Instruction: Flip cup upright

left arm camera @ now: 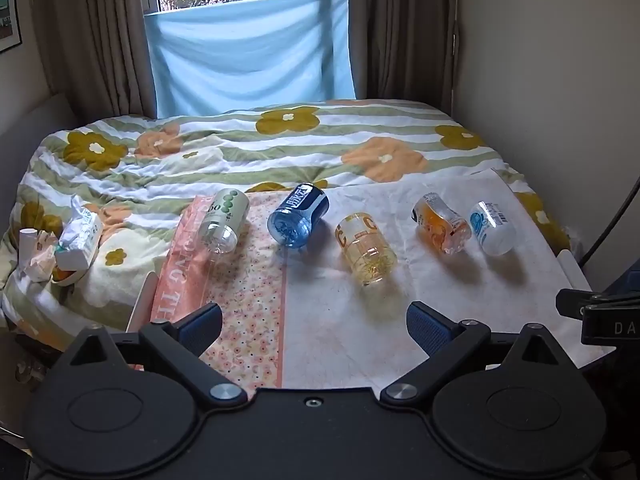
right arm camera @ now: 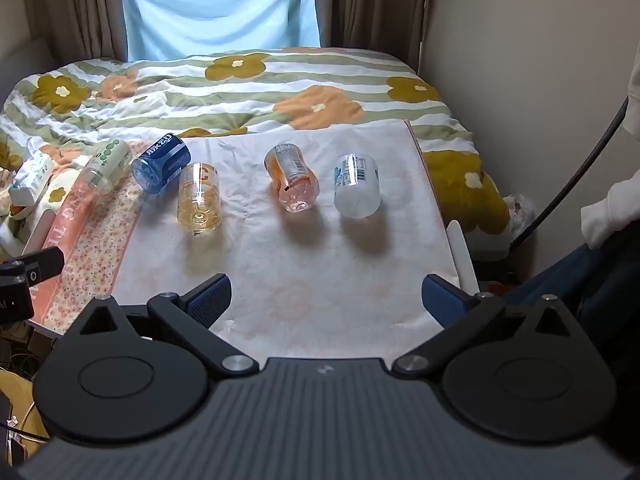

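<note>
Several plastic cups lie on their sides in a row on a cloth-covered board: a green-dotted cup (left arm camera: 224, 220) (right arm camera: 107, 165), a blue cup (left arm camera: 298, 216) (right arm camera: 161, 162), a yellow cup (left arm camera: 366, 249) (right arm camera: 199, 198), an orange cup (left arm camera: 441, 223) (right arm camera: 292, 178) and a white-and-blue cup (left arm camera: 492, 228) (right arm camera: 357, 185). My left gripper (left arm camera: 314, 326) is open and empty, near the board's front edge, short of the cups. My right gripper (right arm camera: 326, 298) is open and empty, likewise short of them.
The board (left arm camera: 340, 332) rests on a bed with a floral quilt (left arm camera: 280, 148). A tissue pack and clutter (left arm camera: 78, 236) lie on the left. A wall (left arm camera: 560, 80) stands on the right; curtains and a window are behind. The other gripper shows at the frame edges (right arm camera: 24, 276).
</note>
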`<state>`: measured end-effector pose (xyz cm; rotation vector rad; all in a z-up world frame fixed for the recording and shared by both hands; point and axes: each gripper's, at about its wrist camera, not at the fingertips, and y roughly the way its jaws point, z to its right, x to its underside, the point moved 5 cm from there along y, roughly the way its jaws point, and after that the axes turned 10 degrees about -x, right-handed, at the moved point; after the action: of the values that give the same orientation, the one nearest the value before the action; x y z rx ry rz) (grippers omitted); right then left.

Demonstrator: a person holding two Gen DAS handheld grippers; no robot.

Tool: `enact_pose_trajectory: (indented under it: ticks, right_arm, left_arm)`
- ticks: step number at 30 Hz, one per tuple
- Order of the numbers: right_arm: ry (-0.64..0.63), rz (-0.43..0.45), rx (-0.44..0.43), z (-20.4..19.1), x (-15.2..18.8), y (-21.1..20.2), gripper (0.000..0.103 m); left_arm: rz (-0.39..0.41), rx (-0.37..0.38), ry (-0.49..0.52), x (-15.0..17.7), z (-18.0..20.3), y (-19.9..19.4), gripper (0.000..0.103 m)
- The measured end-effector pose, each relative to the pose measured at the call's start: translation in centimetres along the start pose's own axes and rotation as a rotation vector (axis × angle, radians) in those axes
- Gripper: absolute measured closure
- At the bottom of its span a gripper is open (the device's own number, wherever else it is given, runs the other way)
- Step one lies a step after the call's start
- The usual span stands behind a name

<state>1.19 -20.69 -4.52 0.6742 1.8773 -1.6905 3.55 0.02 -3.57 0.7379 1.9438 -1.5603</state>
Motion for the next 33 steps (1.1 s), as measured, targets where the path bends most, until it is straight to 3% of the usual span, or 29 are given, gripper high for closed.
enact_pose_trajectory:
  ticks: [33]
  right_arm:
    - [0.004,-0.003,-0.01,0.2,0.0,0.13,0.0]
  left_arm:
    - [0.007,-0.002,-0.007,-0.59,-0.31,0.08,0.003]
